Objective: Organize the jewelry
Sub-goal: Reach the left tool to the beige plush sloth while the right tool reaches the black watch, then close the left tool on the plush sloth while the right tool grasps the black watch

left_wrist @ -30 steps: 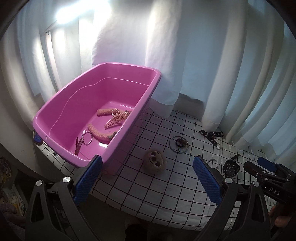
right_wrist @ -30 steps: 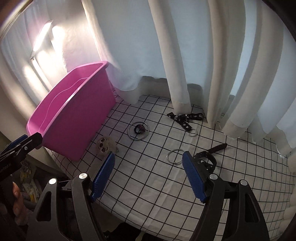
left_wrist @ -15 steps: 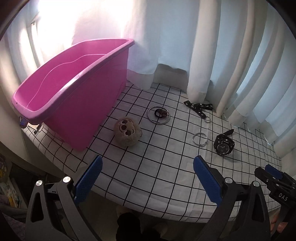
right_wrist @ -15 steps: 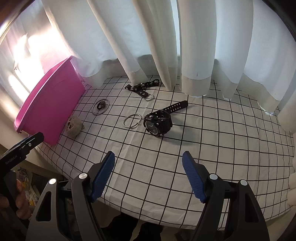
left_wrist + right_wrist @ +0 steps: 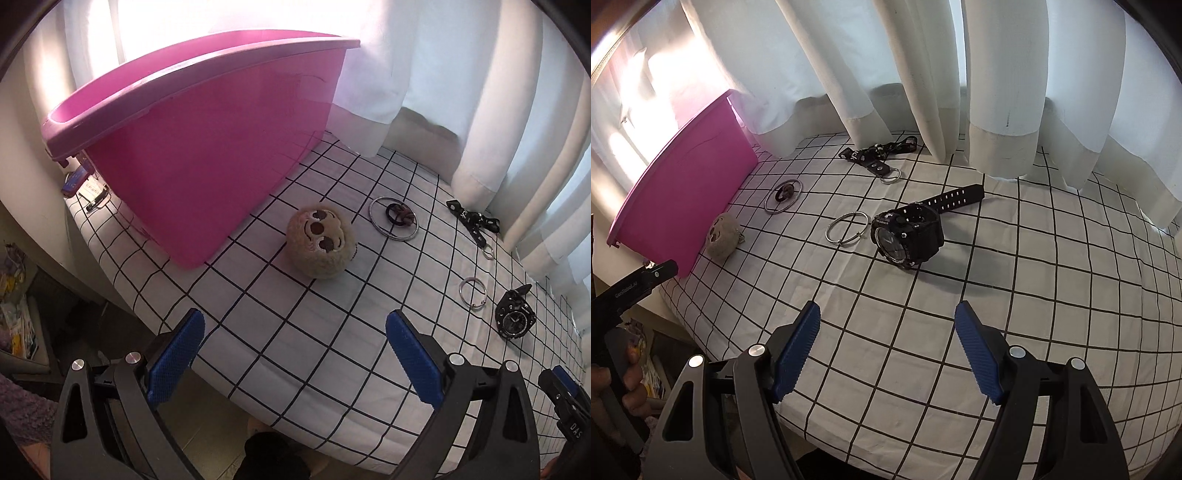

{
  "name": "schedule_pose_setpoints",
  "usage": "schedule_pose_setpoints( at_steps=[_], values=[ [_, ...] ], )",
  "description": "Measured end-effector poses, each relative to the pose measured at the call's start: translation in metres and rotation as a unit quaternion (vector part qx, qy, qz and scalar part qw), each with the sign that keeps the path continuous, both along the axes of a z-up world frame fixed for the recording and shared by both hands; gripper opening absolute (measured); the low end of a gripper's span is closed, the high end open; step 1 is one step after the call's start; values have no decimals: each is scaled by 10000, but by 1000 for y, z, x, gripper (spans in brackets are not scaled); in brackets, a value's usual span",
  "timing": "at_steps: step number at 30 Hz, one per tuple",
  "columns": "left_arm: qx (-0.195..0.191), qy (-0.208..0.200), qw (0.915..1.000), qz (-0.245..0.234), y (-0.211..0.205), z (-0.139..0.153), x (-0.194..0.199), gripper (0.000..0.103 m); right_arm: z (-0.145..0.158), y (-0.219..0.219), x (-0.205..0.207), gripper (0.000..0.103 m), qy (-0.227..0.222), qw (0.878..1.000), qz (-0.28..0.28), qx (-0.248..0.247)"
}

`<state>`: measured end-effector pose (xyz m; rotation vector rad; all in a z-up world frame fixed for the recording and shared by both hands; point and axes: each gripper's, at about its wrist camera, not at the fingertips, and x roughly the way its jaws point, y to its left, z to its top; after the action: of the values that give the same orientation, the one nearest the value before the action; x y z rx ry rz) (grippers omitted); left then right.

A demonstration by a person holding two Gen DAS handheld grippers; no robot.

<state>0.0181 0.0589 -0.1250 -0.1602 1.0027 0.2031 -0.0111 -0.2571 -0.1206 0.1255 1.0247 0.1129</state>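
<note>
Your right gripper point(image 5: 886, 347) and left gripper point(image 5: 293, 360) both gape wide, holding nothing. The black watch point(image 5: 907, 236) lies just ahead of the right one; straddle its case, then carry it to the pink tub point(image 5: 683, 192) at far left

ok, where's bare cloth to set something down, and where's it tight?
Free: the near strip of cloth between the right gripper and the watch, and the stretch right of the watch up to the curtains. Tight: the band from the bin past the plush, big ring, bangle and strap.
</note>
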Motion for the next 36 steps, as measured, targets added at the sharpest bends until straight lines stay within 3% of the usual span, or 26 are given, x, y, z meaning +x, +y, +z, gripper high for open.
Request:
schedule_pose_setpoints(
  at_steps=[15, 21, 36],
  values=[
    [-7, -74, 9991, -422, -9, -53, 60, 97, -46, -3, 34, 72, -194, 9984, -524, 79],
    [197, -60, 9985, -509, -11, -71, 78, 97, -51, -1, 44, 72, -283, 9979, -583, -27],
    [215, -8, 9980, -603, -12, -83, 103, 97, -64, 3, 71, 72, -231, 9969, -734, -192]
  ],
)
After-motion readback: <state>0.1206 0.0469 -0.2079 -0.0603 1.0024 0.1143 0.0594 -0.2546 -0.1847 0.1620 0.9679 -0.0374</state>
